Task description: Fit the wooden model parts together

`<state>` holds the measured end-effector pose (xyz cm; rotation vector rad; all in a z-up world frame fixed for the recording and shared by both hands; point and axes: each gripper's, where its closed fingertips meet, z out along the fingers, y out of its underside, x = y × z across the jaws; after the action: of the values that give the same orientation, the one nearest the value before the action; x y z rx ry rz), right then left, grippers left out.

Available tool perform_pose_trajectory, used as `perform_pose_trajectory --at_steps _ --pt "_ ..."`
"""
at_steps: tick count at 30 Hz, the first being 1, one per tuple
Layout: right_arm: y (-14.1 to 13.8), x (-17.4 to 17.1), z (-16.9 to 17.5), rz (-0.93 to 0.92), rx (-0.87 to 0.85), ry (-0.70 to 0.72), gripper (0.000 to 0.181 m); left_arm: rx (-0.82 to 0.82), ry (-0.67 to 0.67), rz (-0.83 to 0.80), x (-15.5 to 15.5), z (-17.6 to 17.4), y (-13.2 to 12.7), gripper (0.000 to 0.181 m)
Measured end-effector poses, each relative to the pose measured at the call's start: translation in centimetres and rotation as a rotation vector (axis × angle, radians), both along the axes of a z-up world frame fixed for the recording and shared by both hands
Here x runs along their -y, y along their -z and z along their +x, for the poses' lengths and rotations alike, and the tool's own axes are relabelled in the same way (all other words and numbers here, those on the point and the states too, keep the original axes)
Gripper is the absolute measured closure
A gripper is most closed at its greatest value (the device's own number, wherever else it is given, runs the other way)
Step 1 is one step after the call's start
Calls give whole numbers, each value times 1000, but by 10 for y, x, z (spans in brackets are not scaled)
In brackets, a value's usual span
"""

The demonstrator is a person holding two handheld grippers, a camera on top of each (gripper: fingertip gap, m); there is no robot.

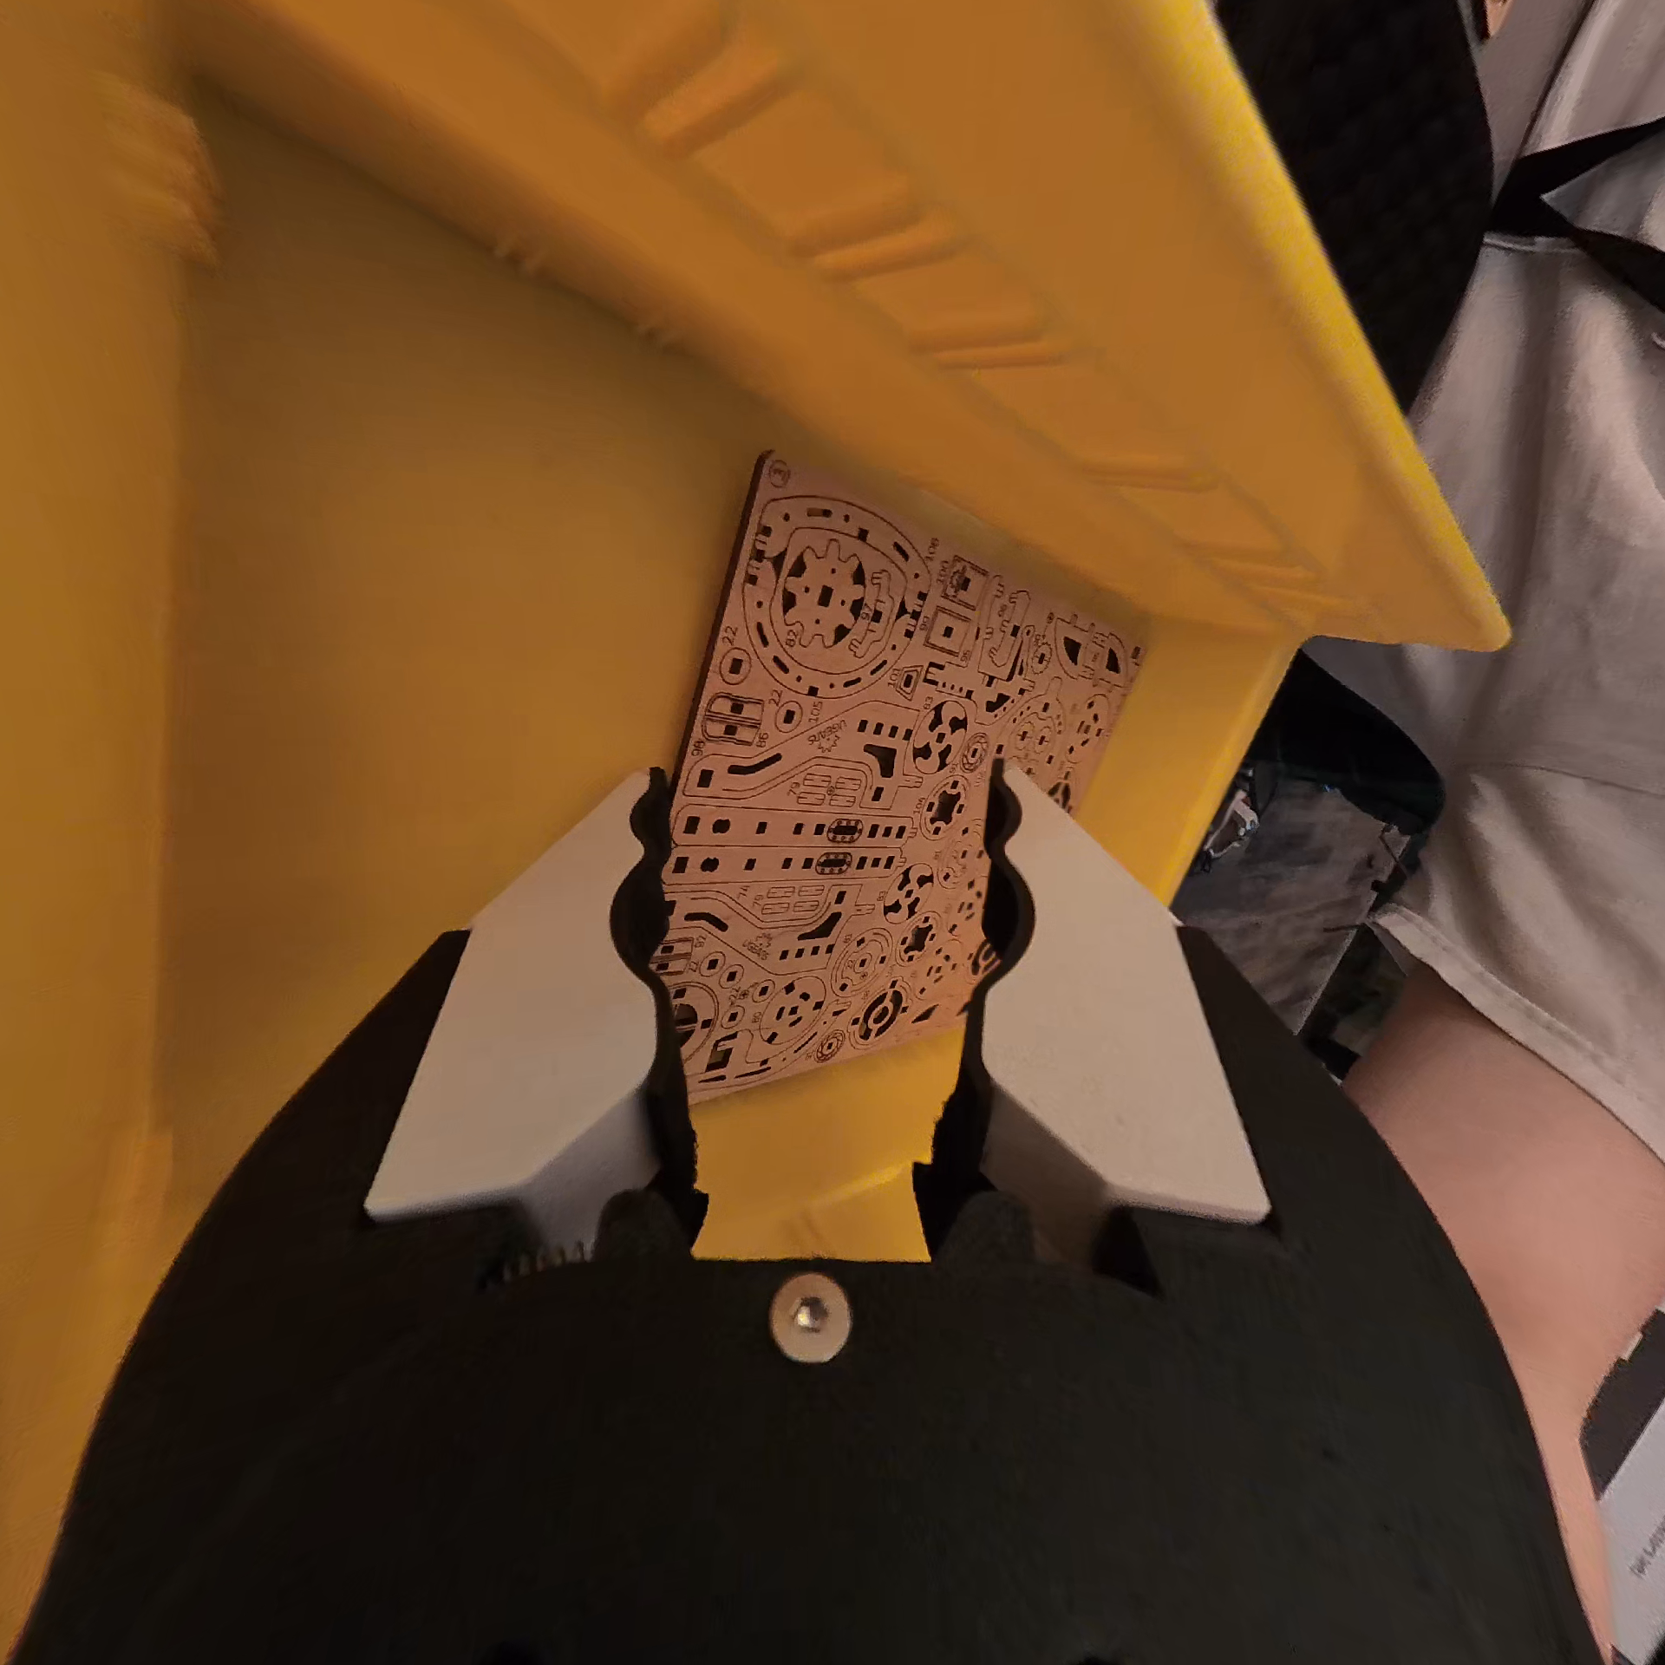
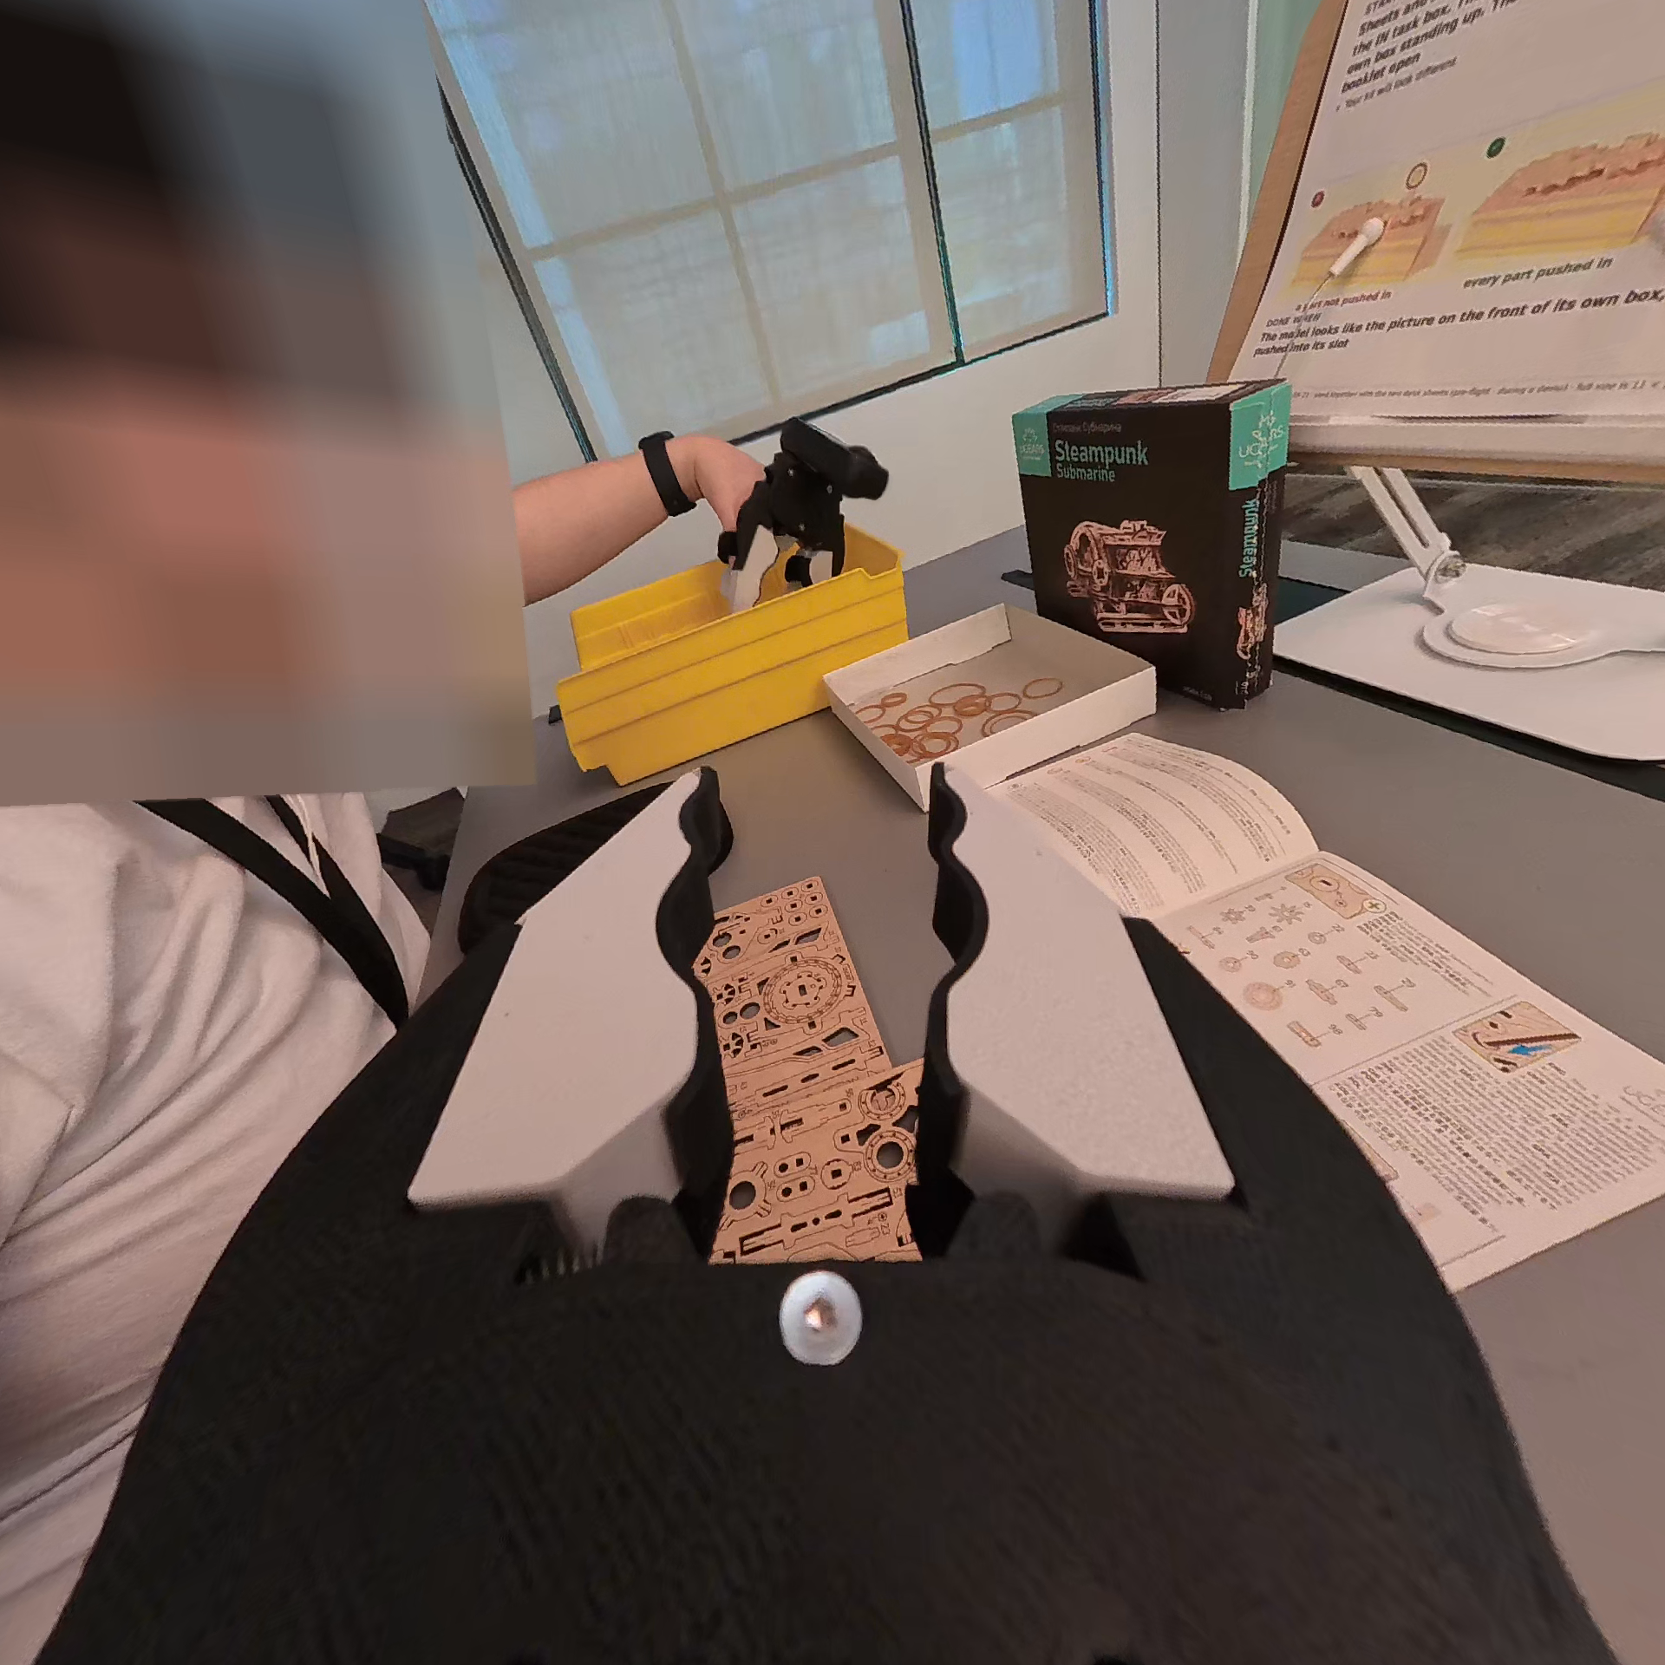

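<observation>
In the left wrist view my left gripper (image 1: 829,770) is open inside a yellow plastic bin (image 1: 450,541). A laser-cut wooden part sheet (image 1: 856,721) rests against the bin's inner surface just beyond the fingertips; the fingers frame it without closing on it. In the right wrist view my right gripper (image 2: 822,775) is open and empty above two overlapping wooden part sheets (image 2: 793,991) lying flat on the grey table (image 2: 811,811). The same view shows the left gripper (image 2: 784,541) farther off, dipped into the yellow bin (image 2: 721,667).
A shallow white tray (image 2: 919,644) holding several rubber rings sits right of the bin. A black model box (image 2: 1153,541) stands behind it. An open instruction booklet (image 2: 1306,991) lies to the right. An instruction board (image 2: 1487,225) stands at the far right. The person's white shirt (image 2: 135,991) is at the left. Spacing between my two grippers at the tips: around 50 cm.
</observation>
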<state>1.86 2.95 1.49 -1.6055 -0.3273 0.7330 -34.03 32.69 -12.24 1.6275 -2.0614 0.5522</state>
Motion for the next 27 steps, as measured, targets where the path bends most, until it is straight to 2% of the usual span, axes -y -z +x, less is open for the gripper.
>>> perform_pose_trajectory --at_steps 18,23,27 --pt "1 -1 -8 1 -35 -41 136 -2 45 -131 28 -23 -66 118" --pt "-8 -2 -28 31 -44 -70 136 4 52 -155 39 -31 -77 120" --pt "-24 -25 -65 24 -20 -92 136 13 66 -171 47 -35 -84 123"
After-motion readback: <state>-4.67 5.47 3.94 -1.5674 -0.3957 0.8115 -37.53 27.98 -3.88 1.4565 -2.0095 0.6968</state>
